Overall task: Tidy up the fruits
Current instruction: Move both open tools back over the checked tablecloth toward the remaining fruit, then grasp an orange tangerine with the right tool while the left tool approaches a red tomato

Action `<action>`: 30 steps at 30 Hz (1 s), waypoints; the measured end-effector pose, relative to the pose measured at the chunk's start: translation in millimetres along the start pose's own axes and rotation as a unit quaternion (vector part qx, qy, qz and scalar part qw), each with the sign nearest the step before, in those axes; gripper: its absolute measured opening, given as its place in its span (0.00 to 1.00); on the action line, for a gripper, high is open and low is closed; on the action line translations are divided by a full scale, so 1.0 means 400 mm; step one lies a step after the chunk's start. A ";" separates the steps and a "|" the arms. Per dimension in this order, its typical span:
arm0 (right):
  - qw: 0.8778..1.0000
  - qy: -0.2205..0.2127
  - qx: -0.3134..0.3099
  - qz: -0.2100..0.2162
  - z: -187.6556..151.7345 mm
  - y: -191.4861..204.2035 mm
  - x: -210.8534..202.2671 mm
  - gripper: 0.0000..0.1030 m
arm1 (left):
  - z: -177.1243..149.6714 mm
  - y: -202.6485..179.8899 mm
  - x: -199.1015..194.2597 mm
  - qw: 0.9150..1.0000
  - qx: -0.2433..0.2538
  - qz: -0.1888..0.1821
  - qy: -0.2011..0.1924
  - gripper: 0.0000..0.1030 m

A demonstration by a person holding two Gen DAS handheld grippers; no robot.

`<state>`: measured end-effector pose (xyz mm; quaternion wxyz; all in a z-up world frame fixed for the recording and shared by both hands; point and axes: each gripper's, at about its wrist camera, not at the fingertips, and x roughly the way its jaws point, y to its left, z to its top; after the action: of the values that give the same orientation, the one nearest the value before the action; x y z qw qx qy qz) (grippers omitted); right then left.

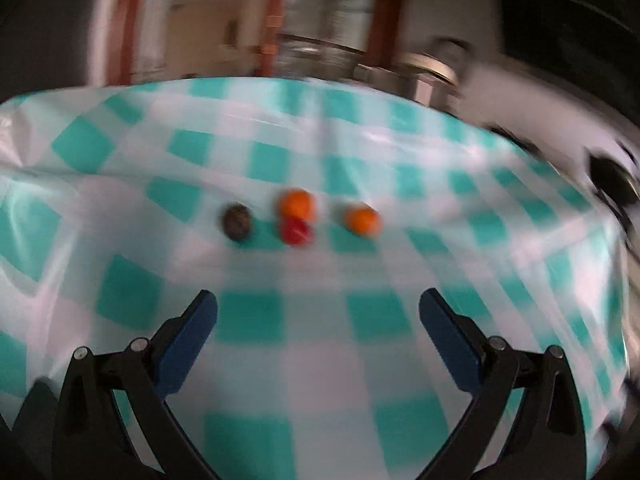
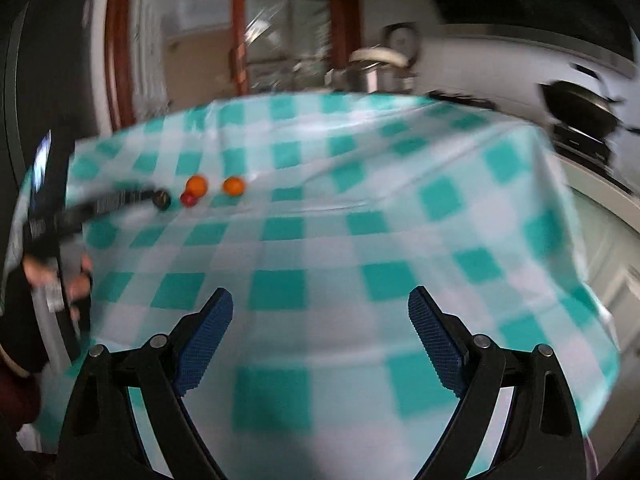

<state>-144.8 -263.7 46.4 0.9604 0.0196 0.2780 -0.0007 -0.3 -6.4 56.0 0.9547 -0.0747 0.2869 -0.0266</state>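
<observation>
Bench (image 1: pixel 320 360) draped in teal-and-white checked cloth (image 2: pixel 360 240), spanning both views; no bowl, tray or basket visible on it. Left gripper (image 1: pixel 318 312) held above near edge of bench, jaws spread wide, nothing between them. Right gripper (image 2: pixel 320 308) likewise above cloth, jaws open and empty. Fruits grouped mid-bench, well apart from both grippers: two oranges (image 1: pixel 297 202) (image 1: pixel 362 219), near each other; one small red fruit (image 1: pixel 296 231) touching or just in front of first orange; one dark round fruit (image 1: pixel 237 220) just beside red fruit. Judged as approach stage, no fruit yet picked. Next move judged to call for advancing one gripper toward cluster, centring open jaws on single fruit, avoiding neighbours. No brand, label or readable writing found; frames blurred.
</observation>
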 end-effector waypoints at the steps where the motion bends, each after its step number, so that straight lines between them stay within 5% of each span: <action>1: 1.000 0.015 0.001 0.006 0.020 0.022 0.058 0.85 | 0.024 0.020 0.025 1.000 -0.024 0.017 -0.007 0.98; 5: 0.997 0.045 0.042 0.044 0.098 0.064 0.222 0.85 | 0.101 0.115 0.112 0.992 -0.110 0.059 -0.022 0.98; 12: 0.994 0.074 0.049 0.067 0.222 0.161 0.447 0.85 | 0.096 0.233 0.172 0.981 -0.185 0.053 -0.006 0.98; 21: 0.990 0.123 -0.025 0.061 0.324 0.299 0.684 0.84 | 0.085 0.204 0.211 0.987 -0.150 0.049 0.019 0.98; 30: 0.984 0.157 -0.067 0.060 0.356 0.367 0.795 0.67 | 0.074 0.202 0.220 0.986 -0.156 0.047 0.032 0.98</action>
<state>201.8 -119.2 2.2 0.9024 -0.0285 0.4229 0.0782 90.1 68.9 19.9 0.9218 -0.2084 0.3213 0.0606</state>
